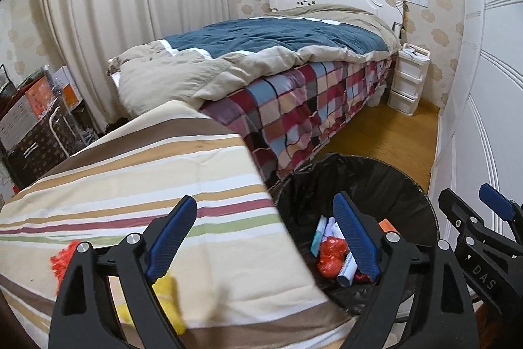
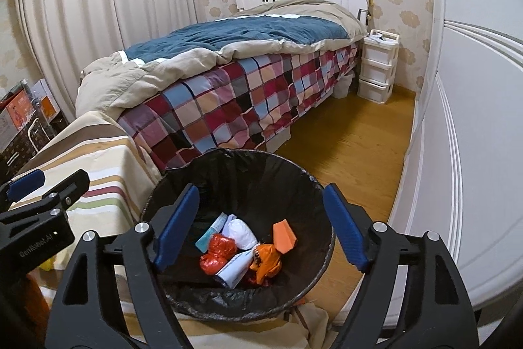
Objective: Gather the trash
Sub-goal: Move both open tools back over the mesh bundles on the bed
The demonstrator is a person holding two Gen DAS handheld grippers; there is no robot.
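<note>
Both grippers hang over the black-lined trash bin [image 2: 318,185], and both are empty. The right gripper [image 2: 261,226] stands with its jaws spread wide directly above the bin's mouth, nothing between the blue pads. The left gripper [image 1: 266,242] is just as wide open, straddling the edge where the striped bench cover [image 1: 137,172] meets the bin, also holding nothing.

Look down into the bin: a fair haul is already there. A crumpled red-orange wrapper [image 2: 218,252], a white wad [image 2: 242,233], an orange box [image 2: 285,236], an orange bag [image 2: 266,262], a white-and-blue tube-like pack [image 2: 233,270] and a teal-edged packet [image 2: 210,233] lie heaped on the liner's bottom. So a good part of the collecting looks done.

It's not finished, though. On the bench, close under the left gripper, sits a yellow scrap [image 1: 168,300], blurred, and a frilly orange-red piece [image 1: 62,260] lies further to the left edge. Those two seem to be what's left, as far as these views reach; anything behind the grippers is hidden. My read: the left gripper is best placed for the yellow one next.
</note>
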